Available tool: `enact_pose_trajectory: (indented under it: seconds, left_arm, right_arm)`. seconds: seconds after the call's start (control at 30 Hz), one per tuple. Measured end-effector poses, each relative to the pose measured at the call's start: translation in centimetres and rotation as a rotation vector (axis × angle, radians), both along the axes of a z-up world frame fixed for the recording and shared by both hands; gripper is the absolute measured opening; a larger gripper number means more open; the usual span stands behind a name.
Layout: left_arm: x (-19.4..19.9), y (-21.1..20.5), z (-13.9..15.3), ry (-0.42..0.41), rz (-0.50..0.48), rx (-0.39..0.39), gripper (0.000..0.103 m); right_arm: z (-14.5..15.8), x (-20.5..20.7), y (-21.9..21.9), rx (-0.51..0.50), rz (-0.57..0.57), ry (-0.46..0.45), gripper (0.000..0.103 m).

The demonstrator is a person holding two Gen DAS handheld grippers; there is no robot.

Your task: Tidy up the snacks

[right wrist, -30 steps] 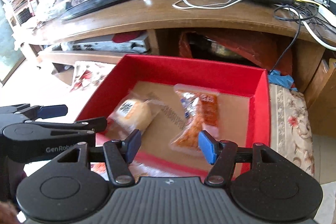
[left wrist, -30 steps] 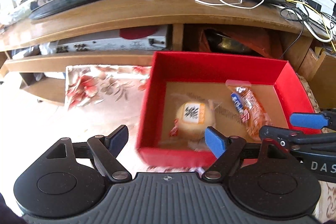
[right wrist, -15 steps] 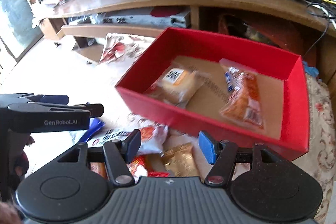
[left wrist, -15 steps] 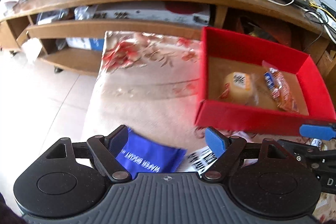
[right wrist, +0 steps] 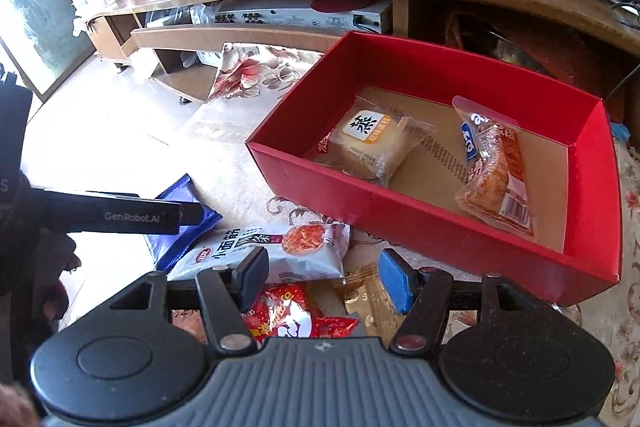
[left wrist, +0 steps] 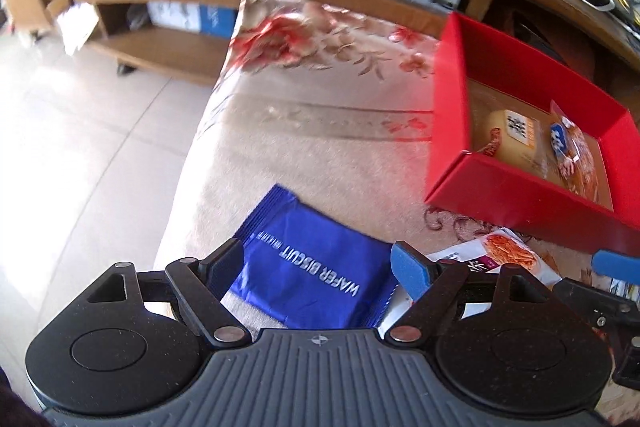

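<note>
The red box [right wrist: 472, 231], rectangular card with a plain brown floor, stood on a worktop [left wrist: 304, 131] covered in a beige floral cloth. Inside lay a soft round cake [right wrist: 370, 143] in clear film and, apart from it to the right, an orange pastry pack [right wrist: 496, 179], glossy and crinkled.

The left gripper [left wrist: 318, 263] hung over a flat blue foil wafer biscuit packet [left wrist: 312, 271] lying on the cloth in front of the box; its jaws stood wide apart, the packet seen between them, with no pad pressing on it. The right gripper [right wrist: 324, 279] had its jaws parted and gripping nothing, above loose packs.

Only the right wrist view showed the full white noodle-snack bag [right wrist: 264, 251], a red foil pack [right wrist: 292, 319] and a tan wrapper [right wrist: 368, 303] beneath the jaws. The left wrist view showed just a corner of the white bag.
</note>
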State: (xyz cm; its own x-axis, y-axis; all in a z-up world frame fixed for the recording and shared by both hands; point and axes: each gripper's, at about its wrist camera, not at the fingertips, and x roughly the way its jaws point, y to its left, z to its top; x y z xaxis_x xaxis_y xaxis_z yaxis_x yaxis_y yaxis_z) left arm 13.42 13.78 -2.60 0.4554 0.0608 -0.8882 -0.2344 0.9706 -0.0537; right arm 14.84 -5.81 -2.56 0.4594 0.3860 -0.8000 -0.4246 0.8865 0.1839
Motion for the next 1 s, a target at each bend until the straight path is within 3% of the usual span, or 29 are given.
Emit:
enact_pose_trajectory:
  seconds: [0.33,0.5,0.63,0.73,0.83,1.0]
  left_arm:
    - [1.1,1.1,-1.1,0.050,0.193,-0.127,0.093]
    - [2.8,0.0,-1.6,0.056,0.232,-0.079,0.099]
    - [3.2,-0.2,-2.3,0.058,0.253,-0.026,0.092]
    - [2.8,-0.3,-2.1,0.046,0.206,0.019,0.074]
    - [1.8,-0.8,-1.7,0.038,0.129,0.020,0.064]
    - [-0.7,-1.2,-1.8,0.050,-0.012,0.025,0.062]
  right_arm:
    - [0.3,-0.1,0.4,0.015,0.026,-0.002,0.059]
    - [0.2,0.0,-0.4,0.016,0.016,0.006,0.059]
    - [0.2,-0.1,-0.9,0.015,0.014,0.003,0.059]
    - [0.2,-0.2,-0.9,0.010,0.021,0.004,0.059]
    - [0.3,-0.6,-0.4,0.005,0.046,0.001,0.059]
    - [-0.1,-1.0,0.8,-0.009,0.097,0.008,0.059]
